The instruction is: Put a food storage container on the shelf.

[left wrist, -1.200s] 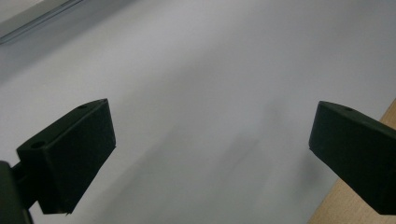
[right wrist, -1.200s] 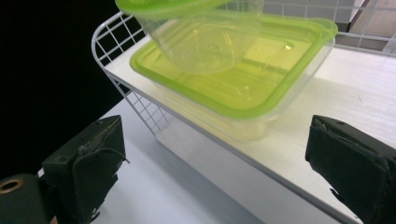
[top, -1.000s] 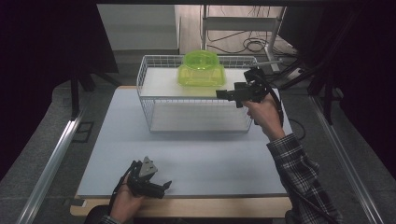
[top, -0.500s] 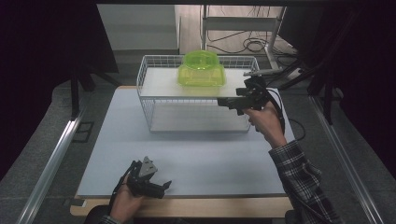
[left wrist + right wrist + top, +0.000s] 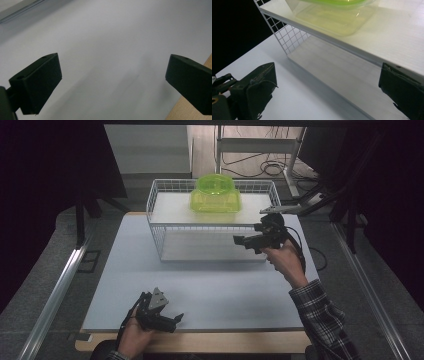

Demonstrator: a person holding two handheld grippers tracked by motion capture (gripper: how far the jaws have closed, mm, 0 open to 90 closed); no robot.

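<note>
green box [image 5: 215, 194] sits on the rack [image 5: 165, 227] at 12 o'clock; my right gripper [image 5: 240, 240], jaws spread and empty, hangs beside it; nothing grasped yet.

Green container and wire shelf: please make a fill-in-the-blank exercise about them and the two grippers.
1. The green container sits on the ___ level of the white wire shelf.
2. The right gripper is held at the shelf's ___ end.
3. The left gripper has its jaws ___.

Missing words: upper; right; open
</note>
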